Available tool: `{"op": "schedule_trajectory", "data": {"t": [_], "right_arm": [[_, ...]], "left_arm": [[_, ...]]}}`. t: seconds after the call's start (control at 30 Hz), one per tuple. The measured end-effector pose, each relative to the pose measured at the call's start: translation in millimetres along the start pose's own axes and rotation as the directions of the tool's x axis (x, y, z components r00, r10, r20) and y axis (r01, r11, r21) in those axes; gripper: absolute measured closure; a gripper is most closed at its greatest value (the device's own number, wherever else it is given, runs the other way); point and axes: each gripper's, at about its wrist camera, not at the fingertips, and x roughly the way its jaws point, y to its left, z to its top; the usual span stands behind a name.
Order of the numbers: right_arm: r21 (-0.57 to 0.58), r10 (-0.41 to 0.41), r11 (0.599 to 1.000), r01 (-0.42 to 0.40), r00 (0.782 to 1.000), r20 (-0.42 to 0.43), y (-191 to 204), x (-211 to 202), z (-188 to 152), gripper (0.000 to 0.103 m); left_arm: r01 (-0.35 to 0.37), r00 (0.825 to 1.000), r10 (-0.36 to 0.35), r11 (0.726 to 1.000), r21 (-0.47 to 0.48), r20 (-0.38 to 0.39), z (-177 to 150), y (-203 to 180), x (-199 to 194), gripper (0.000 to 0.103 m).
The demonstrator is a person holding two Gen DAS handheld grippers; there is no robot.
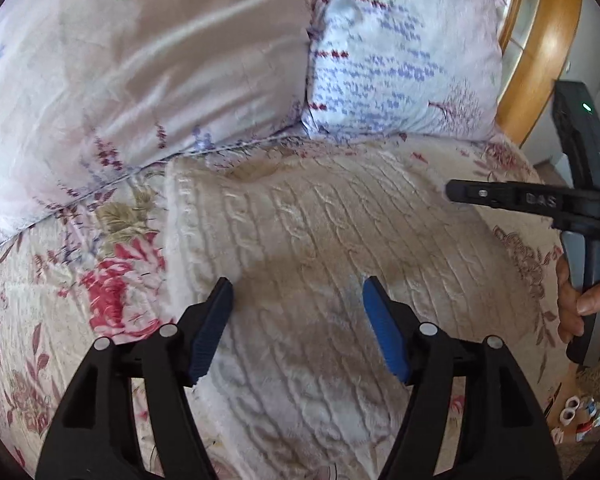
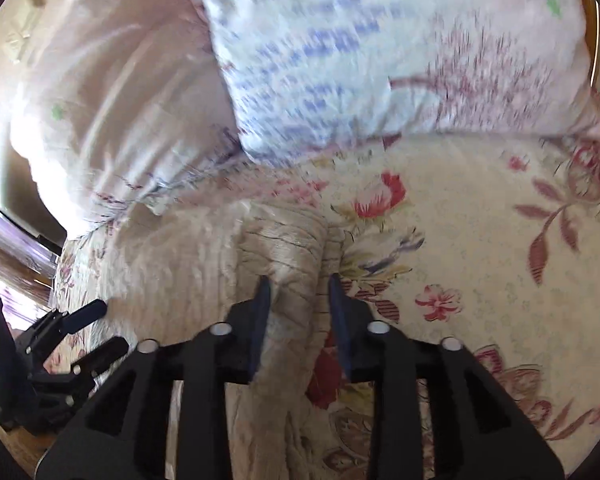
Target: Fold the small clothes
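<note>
A cream cable-knit garment (image 1: 320, 240) lies spread flat on a floral bedspread (image 1: 60, 320). My left gripper (image 1: 298, 292) is open and empty, hovering over the garment's near middle. My right gripper shows in the left wrist view (image 1: 452, 192) at the garment's right edge, seen side on. In the right wrist view the right gripper (image 2: 298, 284) is partly open, its fingers standing either side of the garment's bunched right edge (image 2: 284, 248), not clamped. The left gripper (image 2: 100, 328) shows there at lower left, open.
Two patterned pillows (image 1: 160, 80) (image 1: 400, 60) lie just beyond the garment at the head of the bed. A wooden headboard (image 1: 540, 40) curves at the far right. A hand (image 1: 580, 300) holds the right gripper's handle. Small items (image 1: 580, 416) lie on the floor at right.
</note>
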Motion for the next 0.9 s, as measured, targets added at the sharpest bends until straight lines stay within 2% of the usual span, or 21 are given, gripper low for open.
{"op": "schedule_trajectory", "data": {"t": [0.1, 0.2, 0.3, 0.37, 0.5, 0.67, 0.73, 0.77, 0.83, 0.87, 0.9], "right_arm": [[-0.112, 0.045, 0.993, -0.035, 0.996, 0.083, 21, -29, -15, 0.068], [-0.24, 0.065, 0.97, -0.046, 0.995, 0.072, 48, -35, -38, 0.069], [-0.325, 0.023, 0.946, -0.016, 1.0, 0.018, 64, -25, -58, 0.069], [-0.355, -0.05, 0.934, 0.041, 0.999, -0.016, 66, -12, -68, 0.069], [-0.433, -0.133, 0.893, 0.119, 0.991, -0.001, 71, -5, -81, 0.069], [-0.469, -0.136, 0.873, 0.133, 0.99, 0.029, 67, -6, -88, 0.068], [-0.452, -0.139, 0.881, 0.139, 0.99, 0.035, 68, -10, -87, 0.068], [-0.435, -0.136, 0.889, 0.142, 0.99, 0.045, 69, -15, -87, 0.066], [-0.397, -0.126, 0.905, 0.156, 0.987, 0.101, 70, -35, -92, 0.052], [-0.376, -0.132, 0.91, 0.172, 0.983, 0.129, 69, -42, -96, 0.034], [-0.346, -0.143, 0.919, 0.189, 0.978, 0.155, 66, -49, -99, 0.023]], "left_arm": [[-0.042, 0.999, 0.043, 0.999, -0.016, 0.027, -14, 11, -18, 0.036], [-0.068, 0.998, 0.068, 0.997, -0.04, -0.003, -33, 24, -19, 0.035], [-0.074, 0.997, 0.072, 0.996, -0.052, -0.042, -48, 30, -11, 0.035], [-0.084, 0.996, 0.082, 0.996, -0.043, -0.046, -56, 29, -8, 0.032], [-0.09, 0.994, 0.087, 0.995, -0.043, -0.068, -66, 33, 0, 0.029], [-0.103, 0.992, 0.1, 0.994, -0.037, -0.073, -67, 35, 7, 0.025], [-0.108, 0.992, 0.105, 0.993, -0.055, -0.064, -67, 34, 0, 0.025], [-0.114, 0.993, 0.111, 0.992, -0.057, -0.047, -68, 32, -7, 0.025], [-0.133, 0.991, 0.133, 0.99, -0.053, -0.013, -74, 26, -22, 0.025], [-0.138, 0.99, 0.139, 0.989, -0.059, -0.001, -79, 23, -28, 0.025], [-0.141, 0.99, 0.142, 0.987, -0.076, 0.013, -85, 20, -34, 0.022]]}}
